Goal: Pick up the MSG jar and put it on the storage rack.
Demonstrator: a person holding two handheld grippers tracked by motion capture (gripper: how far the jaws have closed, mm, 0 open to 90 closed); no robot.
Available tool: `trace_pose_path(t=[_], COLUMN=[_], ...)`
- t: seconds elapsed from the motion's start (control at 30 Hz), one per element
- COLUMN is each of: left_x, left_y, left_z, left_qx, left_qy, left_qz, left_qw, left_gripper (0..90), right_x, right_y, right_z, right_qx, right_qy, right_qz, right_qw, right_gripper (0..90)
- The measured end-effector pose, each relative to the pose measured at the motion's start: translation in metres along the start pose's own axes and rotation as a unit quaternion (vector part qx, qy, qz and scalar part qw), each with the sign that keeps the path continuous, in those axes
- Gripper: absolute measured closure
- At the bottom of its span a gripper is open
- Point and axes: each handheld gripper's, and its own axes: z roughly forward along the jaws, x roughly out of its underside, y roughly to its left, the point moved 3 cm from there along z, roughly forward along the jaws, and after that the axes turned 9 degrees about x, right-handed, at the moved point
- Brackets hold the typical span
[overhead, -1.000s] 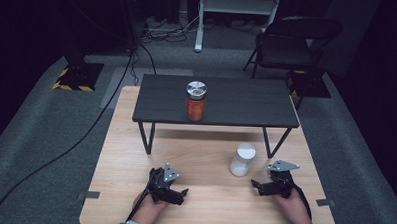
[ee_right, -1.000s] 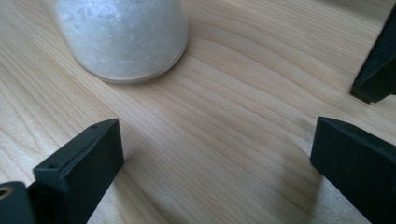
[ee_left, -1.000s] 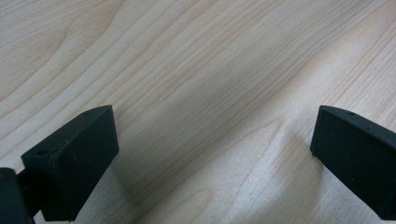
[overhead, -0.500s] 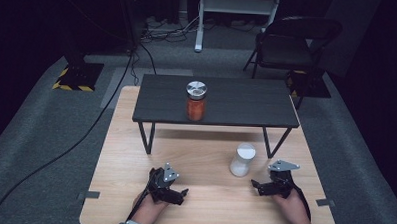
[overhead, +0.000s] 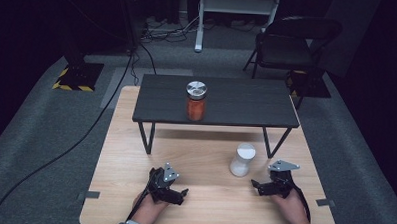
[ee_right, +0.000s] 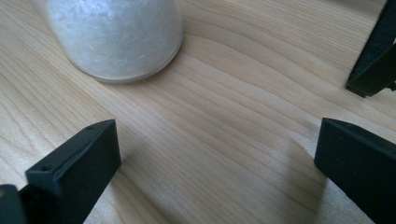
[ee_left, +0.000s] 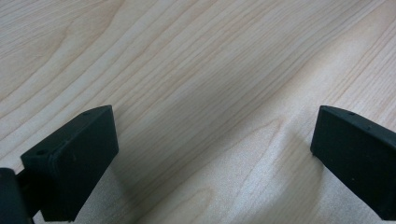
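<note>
Jaws of my right gripper have just been opening, now spread wide, empty, near the frosted white jar; left gripper gapes over bare grainy wooden table.

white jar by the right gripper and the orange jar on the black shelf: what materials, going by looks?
White jar: looks like clear glass or plastic, glossy, packed with white grains visible through the wall in the right gripper view; white, probably plastic lid. Orange jar: translucent wall, likely glass, showing orange contents; shiny silver lid, probably metal. Black shelf: matte dark top, thin black legs, likely metal.

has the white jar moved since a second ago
No. The white jar stands at the same spot beside the right front leg of the black shelf.
</note>
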Motion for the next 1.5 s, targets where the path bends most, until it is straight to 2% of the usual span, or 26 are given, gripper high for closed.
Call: trace_pose_path(t=[0.1,0.2,0.33,0.4,0.47,0.57,0.63,0.7,0.9,1.03,1.3,1.37,1.5], left_x=[0.0,0.0,0.0,0.0,0.0,0.0,0.0,0.0,0.0,0.0,-0.001,-0.001,-0.001], left_y=[0.0,0.0,0.0,0.0,0.0,0.0,0.001,0.001,0.0,0.001,0.002,0.003,0.003], left_z=[0.0,0.0,0.0,0.0,0.0,0.0,0.0,0.0,0.0,0.0,0.0,0.001,0.001], left_qx=[0.0,0.001,0.001,0.001,0.001,0.001,0.001,0.001,0.001,0.002,0.007,0.013,0.013], left_qy=[0.0,0.0,0.001,0.001,0.001,0.001,0.001,0.0,0.001,0.001,0.003,0.002,0.003], left_qz=[0.0,0.001,0.001,0.001,0.001,0.001,0.001,0.001,0.001,0.003,0.01,0.015,0.015], left_qw=[1.0,1.0,1.0,1.0,1.0,1.0,1.0,1.0,1.0,1.0,0.9999,0.9998,0.9998], left_gripper=[0.4,0.4,0.3,0.3,0.3,0.3,0.3,0.3,0.3,0.3,0.2,0.2,0.1], right_x=[-0.003,0.001,0.005,0.007,0.009,0.015,0.016,0.018,0.017,0.012,-0.006,-0.011,-0.02], right_y=[-0.001,-0.004,-0.006,-0.006,-0.002,-0.002,-0.002,-0.003,-0.002,0.0,0.008,0.012,0.019], right_z=[-0.002,-0.014,-0.028,-0.035,-0.045,-0.054,-0.056,-0.057,-0.055,-0.05,-0.031,-0.026,-0.017], right_qx=[-0.008,-0.02,-0.032,-0.038,-0.032,-0.027,-0.025,-0.021,-0.018,-0.025,-0.046,-0.049,-0.053], right_qy=[0.003,-0.039,-0.089,-0.117,-0.15,-0.191,-0.202,-0.206,-0.202,-0.2,-0.202,-0.202,-0.202], right_qz=[-0.003,-0.004,-0.002,-0.014,-0.029,-0.02,-0.015,-0.015,-0.013,-0.011,-0.015,-0.022,-0.028], right_qw=[1.0,0.999,0.9956,0.9923,0.9878,0.9809,0.9789,0.9783,0.9792,0.9794,0.9783,0.978,0.9776], right_gripper=[2.9,3.0,3.1,3.1,3.1,3.1,3.0,3.0,3.1,3.1,3.4,5.2,8.9])
